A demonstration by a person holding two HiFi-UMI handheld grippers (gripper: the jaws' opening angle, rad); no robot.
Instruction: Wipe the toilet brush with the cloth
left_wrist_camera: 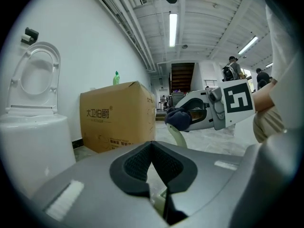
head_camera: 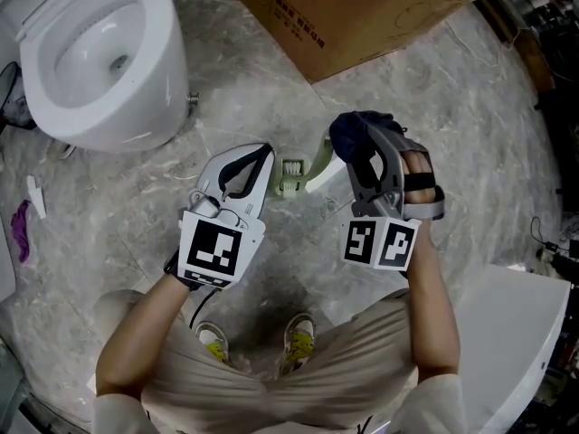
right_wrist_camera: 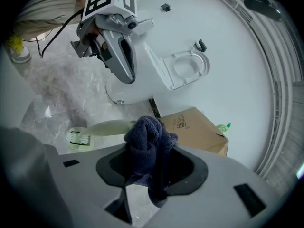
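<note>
A pale green toilet brush (head_camera: 291, 177) lies low over the marble floor, bristle head (right_wrist_camera: 78, 136) toward my left gripper. Its handle (left_wrist_camera: 178, 136) slopes up to a dark blue cloth (head_camera: 351, 136). My right gripper (head_camera: 360, 156) is shut on that cloth (right_wrist_camera: 147, 137), which is bunched over the handle and hides its far end. My left gripper (head_camera: 264, 163) sits just left of and above the brush head. Its jaws meet at the tip (left_wrist_camera: 152, 146) with nothing seen between them. A strip of the green brush shows below them.
A white toilet (head_camera: 99, 61) stands at the far left with its lid (right_wrist_camera: 187, 65) up. A cardboard box (head_camera: 362, 16) sits behind, with a green bottle (left_wrist_camera: 116, 77) on it. A white unit (head_camera: 507, 333) is at the near right. Purple litter (head_camera: 22, 229) lies at the left edge.
</note>
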